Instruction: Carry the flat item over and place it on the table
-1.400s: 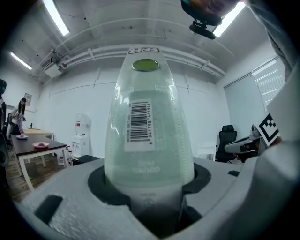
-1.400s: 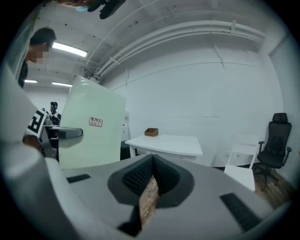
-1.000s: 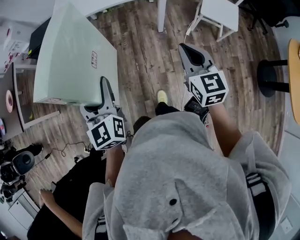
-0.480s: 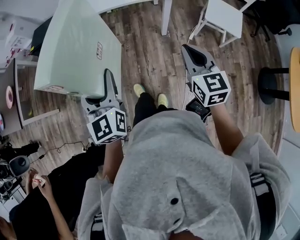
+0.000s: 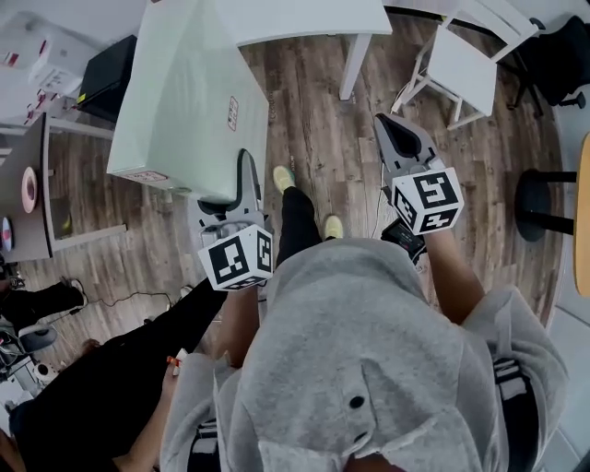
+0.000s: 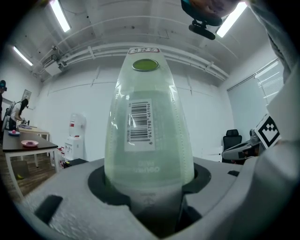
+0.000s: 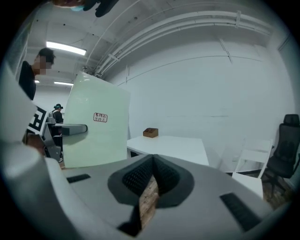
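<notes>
The flat item (image 5: 184,92) is a large pale green sheet with a small label, held upright on its edge. My left gripper (image 5: 245,177) is shut on its lower edge. In the left gripper view the sheet (image 6: 147,136) rises edge-on between the jaws and shows a barcode sticker. My right gripper (image 5: 398,131) hangs apart to the right, shut with nothing in it. The right gripper view shows its closed pads (image 7: 152,161), the sheet (image 7: 93,136) at left, and the white table (image 7: 168,143) ahead. In the head view the table (image 5: 304,18) lies at the top.
A white chair (image 5: 466,69) stands right of the table and a black stool (image 5: 539,198) at the right edge. A small brown box (image 7: 150,132) sits on the table. A dark desk (image 5: 28,189) and a black box (image 5: 111,78) are at left. A person in black (image 5: 92,396) is at lower left.
The person has walked forward over the wood floor, and the white table and chair have come nearer. The left gripper has kept hold of the sheet; the right stays shut.
</notes>
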`<action>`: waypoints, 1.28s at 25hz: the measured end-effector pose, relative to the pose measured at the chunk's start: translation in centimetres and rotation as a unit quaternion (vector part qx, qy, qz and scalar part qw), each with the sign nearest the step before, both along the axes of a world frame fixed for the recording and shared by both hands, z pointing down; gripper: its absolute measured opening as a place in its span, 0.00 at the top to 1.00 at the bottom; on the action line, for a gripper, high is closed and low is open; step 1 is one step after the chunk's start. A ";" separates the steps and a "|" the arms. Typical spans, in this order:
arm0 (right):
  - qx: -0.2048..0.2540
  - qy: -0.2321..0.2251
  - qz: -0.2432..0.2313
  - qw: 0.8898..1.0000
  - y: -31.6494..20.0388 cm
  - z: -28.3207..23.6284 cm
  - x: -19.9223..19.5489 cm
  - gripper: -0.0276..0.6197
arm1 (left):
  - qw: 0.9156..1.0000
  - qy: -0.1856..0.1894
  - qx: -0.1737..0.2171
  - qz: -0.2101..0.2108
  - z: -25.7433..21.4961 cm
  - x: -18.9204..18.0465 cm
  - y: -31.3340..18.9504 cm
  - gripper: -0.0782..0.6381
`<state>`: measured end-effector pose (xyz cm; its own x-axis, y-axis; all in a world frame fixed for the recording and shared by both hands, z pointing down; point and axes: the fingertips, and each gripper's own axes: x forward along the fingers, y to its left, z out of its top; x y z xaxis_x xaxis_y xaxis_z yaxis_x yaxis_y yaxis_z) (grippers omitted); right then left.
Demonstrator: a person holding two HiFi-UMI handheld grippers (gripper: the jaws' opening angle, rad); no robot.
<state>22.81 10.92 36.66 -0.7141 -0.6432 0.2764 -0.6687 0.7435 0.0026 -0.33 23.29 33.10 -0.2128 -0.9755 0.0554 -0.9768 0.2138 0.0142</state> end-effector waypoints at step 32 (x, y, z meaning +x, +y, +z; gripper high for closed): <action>0.001 0.019 -0.009 1.000 -16.6 -0.8 -16.7 0.93 | 1.000 -0.012 -0.018 -0.015 0.2 -17.0 -16.3 0.50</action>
